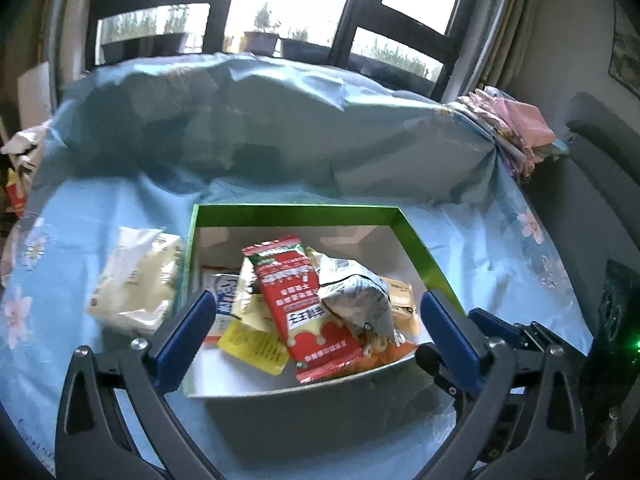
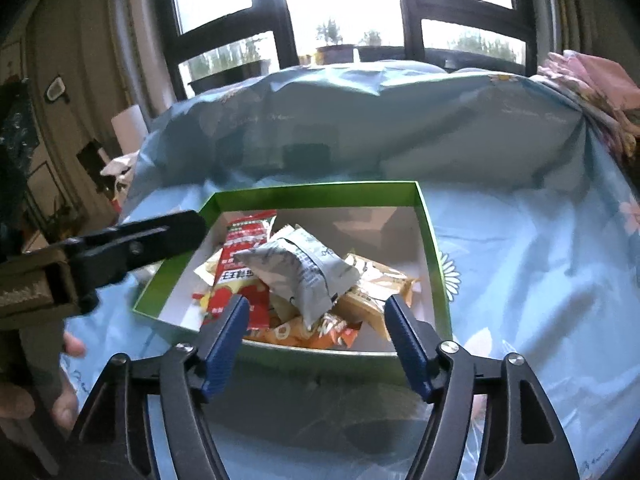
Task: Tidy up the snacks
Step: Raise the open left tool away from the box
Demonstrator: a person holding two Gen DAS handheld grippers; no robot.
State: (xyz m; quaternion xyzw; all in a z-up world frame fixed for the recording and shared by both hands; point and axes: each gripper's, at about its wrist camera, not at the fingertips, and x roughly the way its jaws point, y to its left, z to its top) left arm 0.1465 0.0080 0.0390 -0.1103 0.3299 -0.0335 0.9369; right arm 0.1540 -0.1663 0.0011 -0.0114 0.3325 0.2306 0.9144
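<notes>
The left gripper (image 1: 316,320), blue-padded and black-framed, is standing wide apart with nothing between its pads, hovering just short of the green-rimmed cardboard box (image 1: 296,211) lying on the pale blue floral bedsheet (image 1: 500,248). Ahead of it, inside the box, a red foil snack packet (image 1: 308,308) is lying over a crumpled grey packet (image 1: 356,296) and a yellow sachet (image 1: 256,344), while a cream pouch (image 1: 136,280) is sitting outside, left of the box. The right gripper (image 2: 318,334) is also gaping empty over the box's near wall.

My left gripper's (image 1: 316,320) arms cut off by the bottom edge, yellow packet (image 1: 254,344) half buried under the red packet (image 1: 308,300) between my fingers, print on the grey packet (image 2: 300,276) ahead too blurred to read, cream bag (image 1: 132,280) left of my fingers smeared.
</notes>
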